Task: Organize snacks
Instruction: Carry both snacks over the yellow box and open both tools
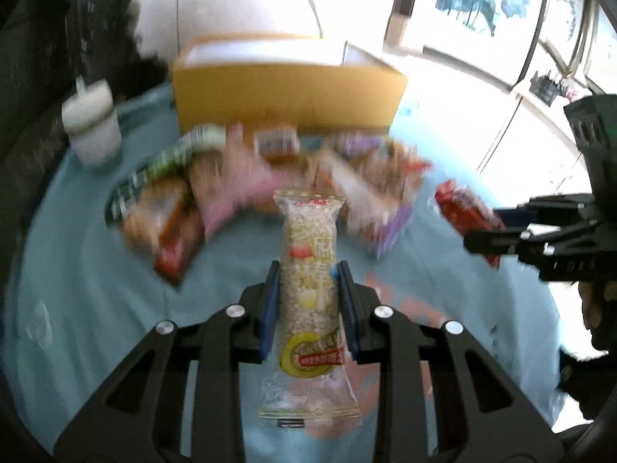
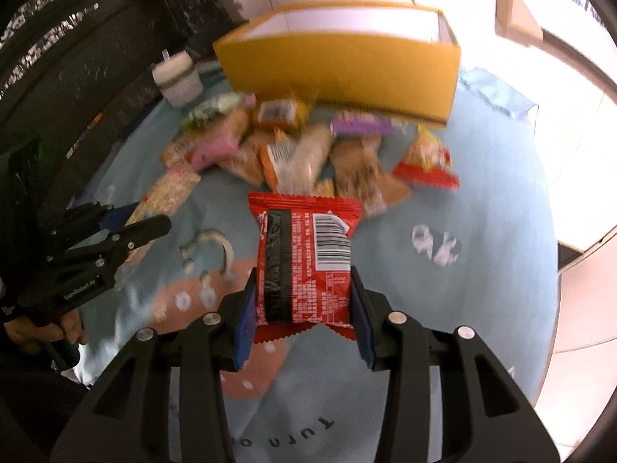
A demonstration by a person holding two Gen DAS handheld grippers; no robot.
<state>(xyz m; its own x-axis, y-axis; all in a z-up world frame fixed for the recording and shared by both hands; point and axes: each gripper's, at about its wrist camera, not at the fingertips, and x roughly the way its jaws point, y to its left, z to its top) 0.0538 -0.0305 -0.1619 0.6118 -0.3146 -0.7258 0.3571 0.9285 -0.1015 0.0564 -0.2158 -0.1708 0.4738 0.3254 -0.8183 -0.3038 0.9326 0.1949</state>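
Note:
My left gripper [image 1: 308, 281] is shut on a long clear-wrapped sesame bar [image 1: 308, 270], held lengthwise above the light blue cloth [image 1: 96, 289]. My right gripper [image 2: 304, 289] is shut on a red snack packet [image 2: 304, 254] with a barcode facing up. In the left wrist view the right gripper [image 1: 486, 231] shows at the right edge with the red packet [image 1: 462, 208]. In the right wrist view the left gripper [image 2: 142, 220] shows at the left with the sesame bar [image 2: 166, 193]. A heap of mixed snack packets [image 2: 300, 150] lies in front of an open yellow box [image 2: 347, 73].
A white lidded cup [image 2: 177, 77] stands at the back left of the round table. Dark shelving [image 2: 77, 38] lies behind it. A person's hand [image 2: 38, 332] grips the left tool's handle. Bright tiled floor [image 2: 578, 193] surrounds the table on the right.

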